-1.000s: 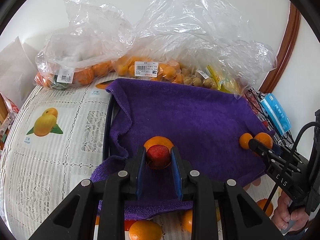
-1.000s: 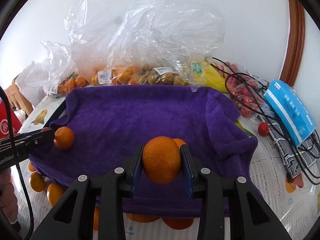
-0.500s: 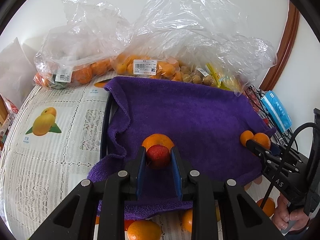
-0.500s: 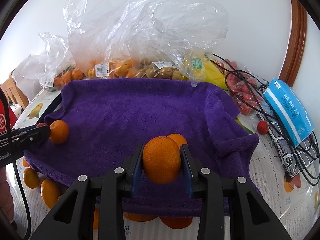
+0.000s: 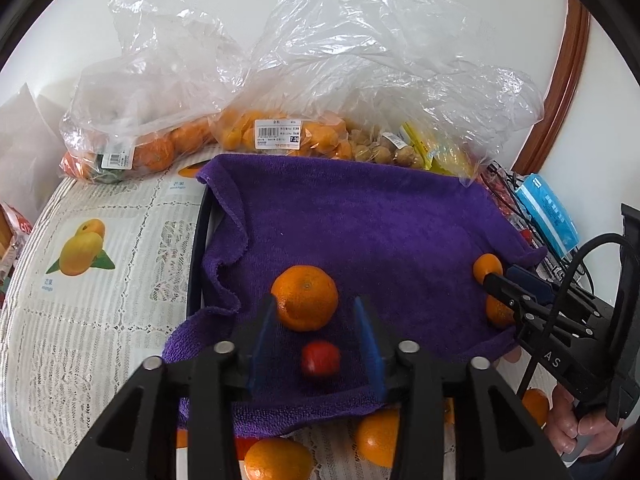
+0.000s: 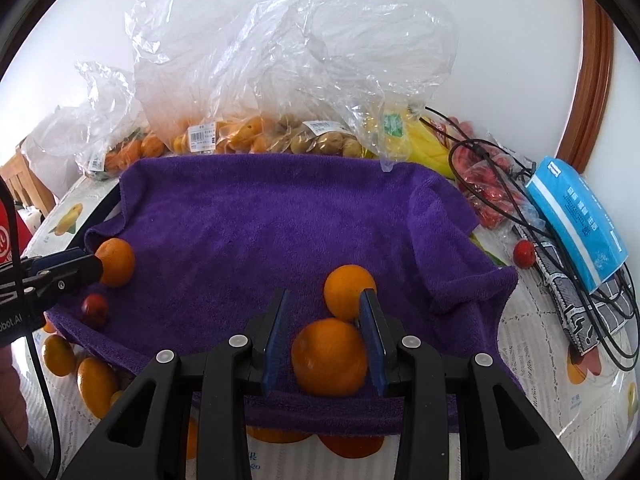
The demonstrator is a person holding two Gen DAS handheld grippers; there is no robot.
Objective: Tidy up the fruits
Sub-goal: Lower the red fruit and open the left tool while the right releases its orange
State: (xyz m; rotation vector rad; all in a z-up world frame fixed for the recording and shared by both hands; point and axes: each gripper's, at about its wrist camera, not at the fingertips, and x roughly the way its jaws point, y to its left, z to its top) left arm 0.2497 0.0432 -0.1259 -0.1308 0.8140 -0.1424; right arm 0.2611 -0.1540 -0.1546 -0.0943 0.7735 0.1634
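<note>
Purple towel (image 5: 360, 220) now carries the red fruit (image 5: 320, 358), loose between the left tongs (image 5: 316, 344), whose jaws have just been opening; the right tongs (image 6: 326, 340) stand spread around an orange (image 6: 329, 356) on the towel's near edge. Release looks done; next, I judge, back off and fetch oranges lying off the towel.

The right gripper (image 6: 324, 344) stood with its jaws apart over the near edge of a purple towel (image 6: 280, 224). An orange (image 6: 329, 357) lay on the towel between the jaws, a gap showing on its left side; whether the right pad touched it could not be told. A second orange (image 6: 347, 291) sat just behind, against the right pad. At the left edge the left gripper (image 6: 80, 266) reached in beside another orange (image 6: 116, 262), with a small red fruit (image 6: 95, 309) near it. Clear bags of fruit (image 6: 248, 136) lined the worktop's far side.
</note>
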